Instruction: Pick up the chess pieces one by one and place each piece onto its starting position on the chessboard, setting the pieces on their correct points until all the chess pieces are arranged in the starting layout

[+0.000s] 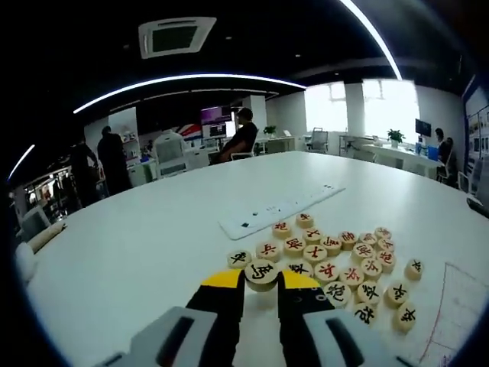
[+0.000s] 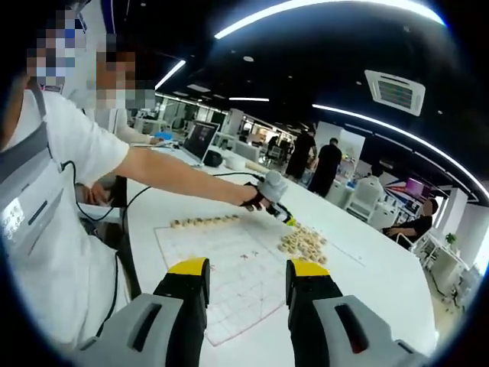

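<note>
Black-character chess piece point(image 1: 261, 272) sits between the left gripper point(image 1: 261, 289) yellow-tipped fingers point(image 1: 221, 281), fingers closed in on its sides; looks gripped, though whether it's lifted off the counter point(image 1: 153, 245) I can't tell from this angle. Just beyond and right of it: loose pile of pieces point(image 1: 344, 267), round wooden discs with red or black characters, mostly lying flat and touching or nearly touching one another. A few stragglers lie at the pile's right edge, near the corner of the chessboard sheet point(image 1: 462, 306) with red lines. A white strip point(image 1: 279, 210) lies on the counter behind the pile.

Right gripper view: right gripper point(image 2: 248, 284) hovers above the chessboard sheet point(image 2: 229, 267), fingers point(image 2: 189, 279) spread wide, holding nothing. A row of placed pieces point(image 2: 205, 222) runs along the far edge of the sheet. The pile point(image 2: 303, 241) lies beside the sheet's far right side. The person's arm point(image 2: 176, 176) reaches over the board, hand on the left gripper point(image 2: 289, 221) at the pile.

Background: open office, people standing and seated, a laptop point(image 2: 199, 141) on the counter's far end.
</note>
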The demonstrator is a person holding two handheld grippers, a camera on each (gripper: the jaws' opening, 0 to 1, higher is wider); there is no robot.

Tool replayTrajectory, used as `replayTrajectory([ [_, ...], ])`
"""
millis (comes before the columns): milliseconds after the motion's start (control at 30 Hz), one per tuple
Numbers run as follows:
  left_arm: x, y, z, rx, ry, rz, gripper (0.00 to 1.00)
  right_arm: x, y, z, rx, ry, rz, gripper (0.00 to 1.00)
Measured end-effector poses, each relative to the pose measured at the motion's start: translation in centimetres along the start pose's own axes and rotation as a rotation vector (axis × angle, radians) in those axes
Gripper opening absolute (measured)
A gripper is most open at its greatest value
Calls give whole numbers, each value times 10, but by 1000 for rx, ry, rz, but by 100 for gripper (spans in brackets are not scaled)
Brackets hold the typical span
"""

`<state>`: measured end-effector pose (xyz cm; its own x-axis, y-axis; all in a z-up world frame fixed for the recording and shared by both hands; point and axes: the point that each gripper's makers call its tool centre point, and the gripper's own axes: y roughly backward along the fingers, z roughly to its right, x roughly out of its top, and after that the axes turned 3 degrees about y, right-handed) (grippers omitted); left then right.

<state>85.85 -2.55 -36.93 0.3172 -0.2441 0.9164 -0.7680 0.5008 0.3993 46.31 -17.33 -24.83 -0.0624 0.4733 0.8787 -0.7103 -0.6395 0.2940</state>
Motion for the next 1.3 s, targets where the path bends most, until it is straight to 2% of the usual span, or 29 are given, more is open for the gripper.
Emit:
replayTrajectory([
  [200,11,61,5,-58,-41,1,20,3,1,-4,8,13,3,41],
  [300,15,99,10,-96,-39,16,20,5,3,-2,1,15,5,41],
  [500,12,163,26,-170,-29,60,20,8,6,1,-1,17,10,41],
  [633,3,198,39,-210,-36,78,20,9,5,1,0,21,6,41],
  [800,-8,231,57,-252,-63,84,20,8,2,-1,11,24,-4,41],
  [967,-17,261,77,-303,-71,96,20,3,-4,-16,55,45,-23,41],
  [1300,-66,301,110,-376,-53,59,20,3,-9,-22,72,46,-24,41],
])
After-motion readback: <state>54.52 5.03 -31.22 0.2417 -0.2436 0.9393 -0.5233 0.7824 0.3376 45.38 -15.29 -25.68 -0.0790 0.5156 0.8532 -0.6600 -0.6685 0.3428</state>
